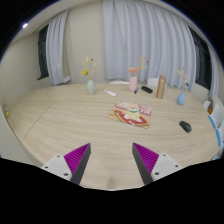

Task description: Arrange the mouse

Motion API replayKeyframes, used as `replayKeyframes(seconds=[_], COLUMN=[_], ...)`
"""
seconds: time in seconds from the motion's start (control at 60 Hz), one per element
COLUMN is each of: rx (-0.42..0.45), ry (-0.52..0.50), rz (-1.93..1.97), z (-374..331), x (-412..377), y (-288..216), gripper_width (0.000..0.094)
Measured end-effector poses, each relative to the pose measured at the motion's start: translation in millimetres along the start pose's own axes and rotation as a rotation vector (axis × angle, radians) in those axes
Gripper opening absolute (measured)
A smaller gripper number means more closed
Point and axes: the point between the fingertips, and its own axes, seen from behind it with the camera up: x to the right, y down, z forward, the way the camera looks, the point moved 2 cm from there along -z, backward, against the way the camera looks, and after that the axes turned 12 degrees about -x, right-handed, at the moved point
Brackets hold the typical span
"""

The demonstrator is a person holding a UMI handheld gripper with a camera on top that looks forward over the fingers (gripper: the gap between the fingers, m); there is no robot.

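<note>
the hand-held gripper [112,163] hangs above the near edge of a pale wooden tabletop [60,125], its two fingers spread wide apart and grasping nothing. each finger carries one magenta pad, so two pads in all: one at 7 o'clock [76,158], one at 5 o'clock [148,158]. bare wood lies between them.

one mouse [185,126], small and dark, sits on the tabletop at about 2 o'clock from the fingers, well apart from them and beyond the right finger. it lies alone on the wood, apart from the mat.

one mat [133,115] with a red and pale print lies at 12 o'clock, well beyond the fingers, near the middle of the tabletop.

along the far side stands a row of small things. one pale green vase [91,87] with dried stems stands at 11 o'clock. one pink cup [133,84] stands at 12 o'clock, and one brown bottle [160,87] just right of it at 1 o'clock. one light blue cup [181,98] stands further right, near 2 o'clock. a few smaller bits between the pink cup and the bottle are too small to tell.

at the right edge, past the mouse, something white and blue [210,112] shows; what it is i cannot tell.

white curtains [130,35] hang behind the tabletop, with one dark window strip [43,50] at 10 o'clock.
</note>
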Motion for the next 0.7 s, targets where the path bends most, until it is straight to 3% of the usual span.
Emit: replayKeyframes(seconds=[0.2,0.7], rx=[0.013,-0.012], ry=[0.061,0.314], rz=[0.027,0.145], z=[-4,-26], x=[66,341], y=[4,48], gripper_width=[0.0862,0.086])
